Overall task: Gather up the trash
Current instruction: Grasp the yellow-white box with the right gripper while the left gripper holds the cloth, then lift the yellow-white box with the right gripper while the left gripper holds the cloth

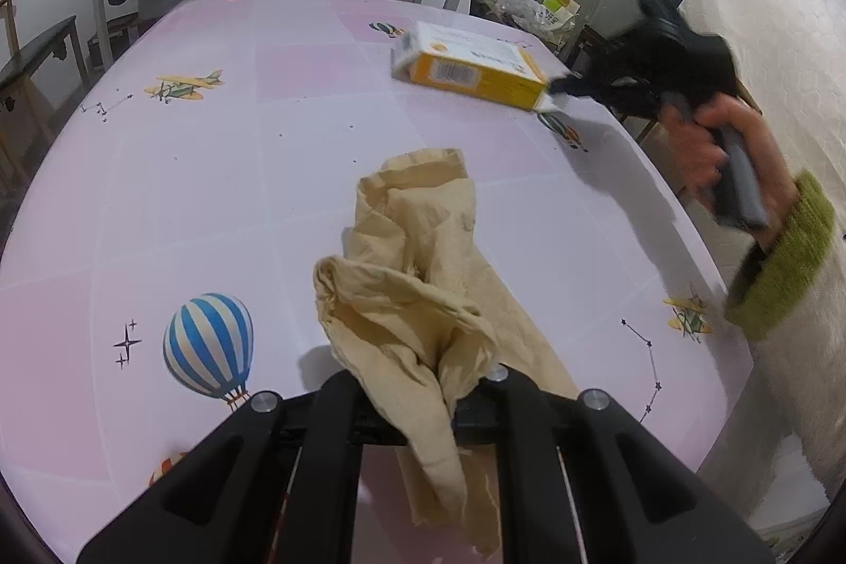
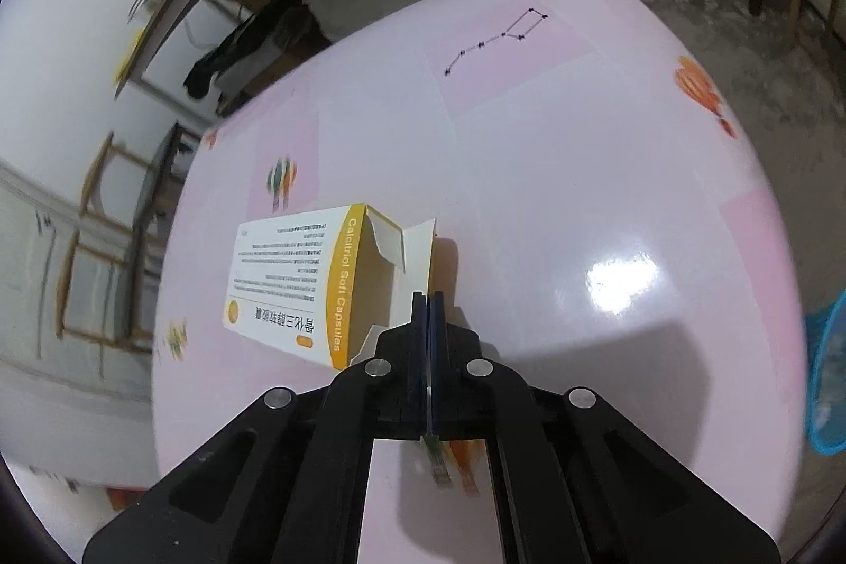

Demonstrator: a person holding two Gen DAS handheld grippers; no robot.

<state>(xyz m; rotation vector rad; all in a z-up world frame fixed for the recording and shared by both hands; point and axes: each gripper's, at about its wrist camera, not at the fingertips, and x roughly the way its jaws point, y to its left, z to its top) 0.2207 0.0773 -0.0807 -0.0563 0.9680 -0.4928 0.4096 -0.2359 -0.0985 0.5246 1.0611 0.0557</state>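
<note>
- While both tools are loaded, best kept pinched firm: right gripper (image 2: pixel 427 299) pressed flat together on the torn end flap of the medicine box (image 2: pixel 296 284); left gripper (image 1: pixel 423 405) clamped on the crumpled beige paper (image 1: pixel 412 278), which bunches just ahead of its tips.
- Box lies just left of and ahead of the right tips, low over the pink table (image 2: pixel 555 173); thin flap likely to tear, so lift slowly.
- Blue mesh basket (image 2: pixel 830 379) far right, probably the bin.
- Readable print: "Calcitriol Soft Capsules", Chinese text, a barcode.
</note>
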